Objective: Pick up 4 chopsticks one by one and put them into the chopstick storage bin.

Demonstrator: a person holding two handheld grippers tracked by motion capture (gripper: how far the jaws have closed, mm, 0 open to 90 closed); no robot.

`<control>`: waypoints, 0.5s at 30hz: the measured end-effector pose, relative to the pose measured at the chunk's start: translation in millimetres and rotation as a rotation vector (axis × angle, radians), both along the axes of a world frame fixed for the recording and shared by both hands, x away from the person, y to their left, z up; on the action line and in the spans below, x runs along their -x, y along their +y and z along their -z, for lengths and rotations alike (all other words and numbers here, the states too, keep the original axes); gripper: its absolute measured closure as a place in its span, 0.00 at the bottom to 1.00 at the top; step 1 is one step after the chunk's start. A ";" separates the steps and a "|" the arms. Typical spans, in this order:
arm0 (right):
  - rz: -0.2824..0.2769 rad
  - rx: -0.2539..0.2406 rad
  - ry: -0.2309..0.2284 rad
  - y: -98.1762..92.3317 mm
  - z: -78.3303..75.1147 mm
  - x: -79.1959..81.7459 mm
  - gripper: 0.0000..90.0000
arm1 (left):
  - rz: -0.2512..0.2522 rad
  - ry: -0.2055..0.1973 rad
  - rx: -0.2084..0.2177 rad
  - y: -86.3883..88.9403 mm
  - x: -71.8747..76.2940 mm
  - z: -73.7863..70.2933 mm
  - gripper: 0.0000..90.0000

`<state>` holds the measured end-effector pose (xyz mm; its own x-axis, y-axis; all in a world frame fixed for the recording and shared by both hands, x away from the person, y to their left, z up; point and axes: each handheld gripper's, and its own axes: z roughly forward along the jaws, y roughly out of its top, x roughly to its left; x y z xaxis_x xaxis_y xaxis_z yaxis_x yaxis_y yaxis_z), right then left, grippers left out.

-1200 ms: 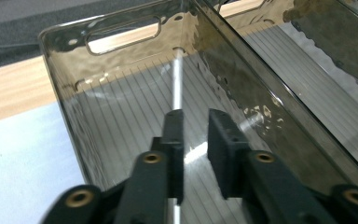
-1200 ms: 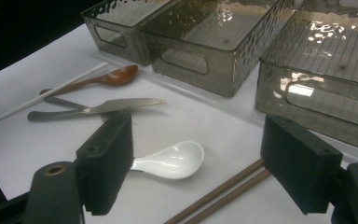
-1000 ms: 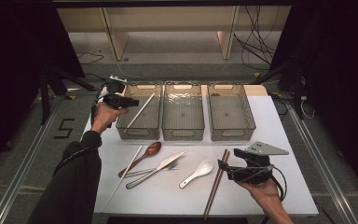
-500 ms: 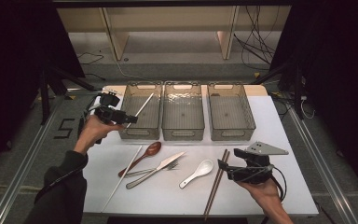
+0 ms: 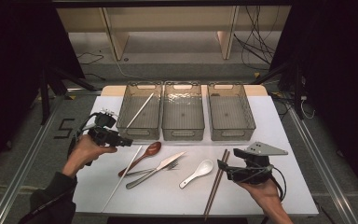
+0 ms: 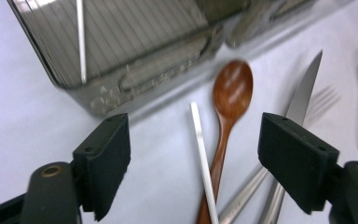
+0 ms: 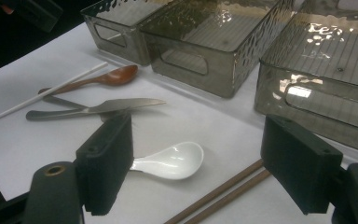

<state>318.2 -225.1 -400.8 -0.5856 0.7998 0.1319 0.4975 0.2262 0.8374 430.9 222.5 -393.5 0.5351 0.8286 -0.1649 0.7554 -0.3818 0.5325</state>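
High view: left tongs (image 5: 127,141) sit over the worktop's (image 5: 284,186) left edge, in front of the left bin (image 5: 142,133), tips toward the cutlery. Jaws have just been opening and now stand wide, nothing between them. One white chopstick (image 5: 140,110) leans inside the left bin. A second white chopstick (image 5: 121,178) lies on the worktop, running from near that bin's front toward the front-left corner, just beside the wooden spoon (image 5: 142,156).

Left gripper view: open left tongs (image 6: 193,158) frame the second white chopstick (image 6: 203,158) and the wooden spoon (image 6: 228,107), both lying below them and apart from the pads. Knife (image 6: 303,91) and fork (image 6: 324,100) lie to the right of the spoon; the left bin (image 6: 135,79) sits behind, the first chopstick (image 6: 80,39) inside it.

Right tongs (image 5: 221,167) rest low near the front-right of the worktop, beside the brown chopsticks (image 5: 216,182), jaws wide and empty. Right gripper view: right tongs (image 7: 196,161) frame the white spoon (image 7: 172,161) and brown chopsticks (image 7: 219,191), touching neither.

Middle bin (image 5: 182,112) and right bin (image 5: 230,112) line up along the far edge.
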 end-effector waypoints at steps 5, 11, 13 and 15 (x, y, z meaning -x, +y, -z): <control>0.000 0.001 -0.001 -0.1 0.4 -0.3 0.29 | 0.014 0.025 -0.015 0.6 14.4 8.4 0.25; 0.002 0.002 -0.002 -0.2 0.2 -0.2 0.29 | 0.031 0.055 -0.057 -1.8 29.1 20.0 0.23; 0.003 0.002 -0.002 -0.3 0.3 -0.3 0.29 | 0.034 0.067 -0.066 -3.2 33.2 24.2 0.23; 0.003 0.003 -0.001 -0.4 0.4 -0.5 0.29 | 0.043 0.083 -0.090 -5.3 36.7 28.2 0.23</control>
